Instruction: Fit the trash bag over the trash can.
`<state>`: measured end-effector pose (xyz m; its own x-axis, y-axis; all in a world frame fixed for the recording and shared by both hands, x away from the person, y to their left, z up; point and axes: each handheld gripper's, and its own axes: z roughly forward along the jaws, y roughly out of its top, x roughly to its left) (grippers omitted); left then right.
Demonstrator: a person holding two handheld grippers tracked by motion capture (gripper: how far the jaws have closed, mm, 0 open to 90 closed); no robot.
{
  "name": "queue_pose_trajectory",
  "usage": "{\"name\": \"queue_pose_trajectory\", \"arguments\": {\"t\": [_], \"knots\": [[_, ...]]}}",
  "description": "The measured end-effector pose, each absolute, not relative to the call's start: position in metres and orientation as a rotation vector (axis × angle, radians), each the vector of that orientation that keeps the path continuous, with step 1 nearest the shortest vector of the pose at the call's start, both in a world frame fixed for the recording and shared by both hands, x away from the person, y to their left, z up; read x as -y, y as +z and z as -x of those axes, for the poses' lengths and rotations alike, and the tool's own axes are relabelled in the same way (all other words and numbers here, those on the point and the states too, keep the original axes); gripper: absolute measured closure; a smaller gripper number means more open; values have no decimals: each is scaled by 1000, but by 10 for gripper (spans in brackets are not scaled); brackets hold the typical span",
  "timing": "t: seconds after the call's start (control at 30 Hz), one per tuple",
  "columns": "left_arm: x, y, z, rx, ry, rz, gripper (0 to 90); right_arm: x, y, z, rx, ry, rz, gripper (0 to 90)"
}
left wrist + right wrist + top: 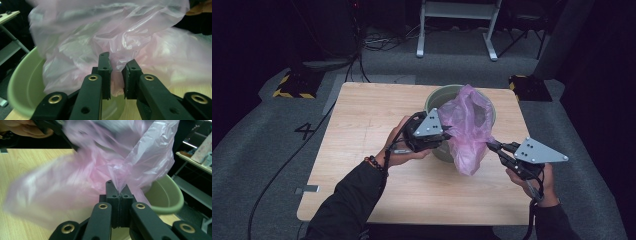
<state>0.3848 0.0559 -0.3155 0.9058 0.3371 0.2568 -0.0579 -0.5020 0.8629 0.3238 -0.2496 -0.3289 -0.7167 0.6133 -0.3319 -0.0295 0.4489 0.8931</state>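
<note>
Bag of thin pink plastic, held up over a pale green bin near the far middle of a light wooden table. Draped partly into the bin's mouth and partly down its near side, with the lowest fold hanging close to the tabletop in the high view. Crumpled and translucent in the left gripper view, with the bin's green rim curving away at the left. Left gripper at the bag's left edge, right against the bin. Narrow gap between its black pads, a fold of pink film sitting in that gap; pads not plainly pressed on the film, so loosely set about it rather than clamped. Right gripper at the bag's lower right edge, well clear of the left one. Pads pressed fully together there, pinching a gathered point of the bag that rises from between them. Bin to the right behind the bag in the right gripper view. Dark sleeves entering from the bottom of the high view.
</note>
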Motion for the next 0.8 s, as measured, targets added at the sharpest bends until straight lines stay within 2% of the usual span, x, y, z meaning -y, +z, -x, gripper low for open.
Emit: {"name": "queue_pose_trajectory", "arguments": {"t": [0.33,0.67,0.8], "knots": [[-95,-342,-389,-250,439,-2037,788,267,-340,-330,-2073,1251,-600,897],[-104,-374,-398,-314,451,-2086,782,280,-358,-342,-2104,1160,-675,893],[-110,-377,-406,-364,448,-2066,801,286,-361,-349,-2075,1114,-733,832]]}}
